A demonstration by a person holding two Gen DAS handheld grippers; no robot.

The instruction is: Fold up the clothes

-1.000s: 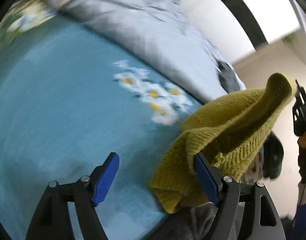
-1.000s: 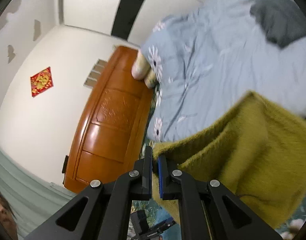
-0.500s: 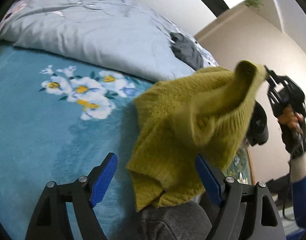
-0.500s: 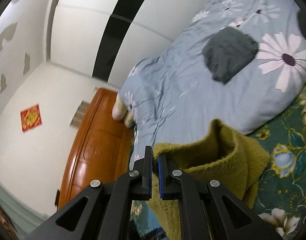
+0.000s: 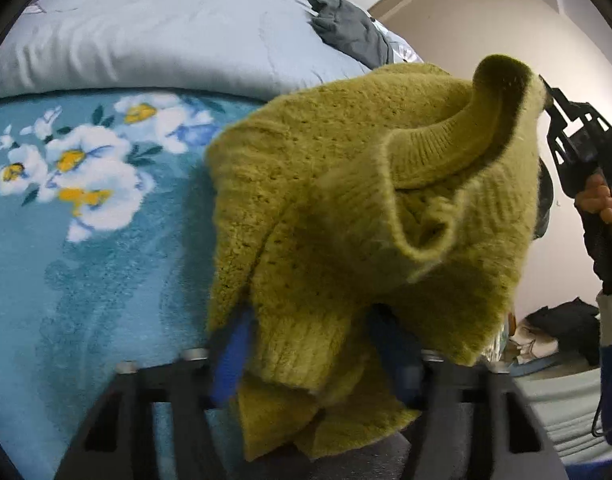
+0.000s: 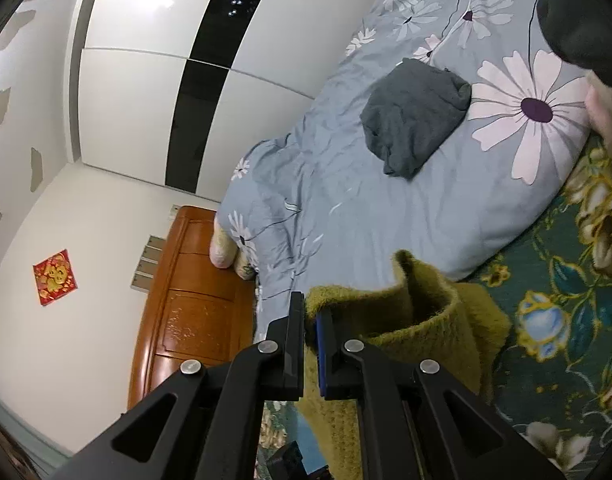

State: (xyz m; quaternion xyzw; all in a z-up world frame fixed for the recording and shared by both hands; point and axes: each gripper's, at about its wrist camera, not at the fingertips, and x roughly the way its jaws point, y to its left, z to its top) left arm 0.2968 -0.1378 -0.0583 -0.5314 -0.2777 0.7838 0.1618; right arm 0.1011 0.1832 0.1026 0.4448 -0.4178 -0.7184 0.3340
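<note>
Overhead, a yellow-green knit sweater (image 5: 346,208) hangs in the air above a teal floral blanket (image 5: 66,240), stretched between 2 grippers. Right gripper (image 6: 311,328): jaws clenched on a ribbed edge of the sweater. Left gripper (image 5: 318,352): jaws have just been closing, with a bunch of the knit between the blue pads; pads blurred and half-covered, so I cannot tell whether they press it. Grey-blue duvet (image 6: 386,220) beyond, with a dark grey garment (image 6: 414,120) lying on it.
</note>
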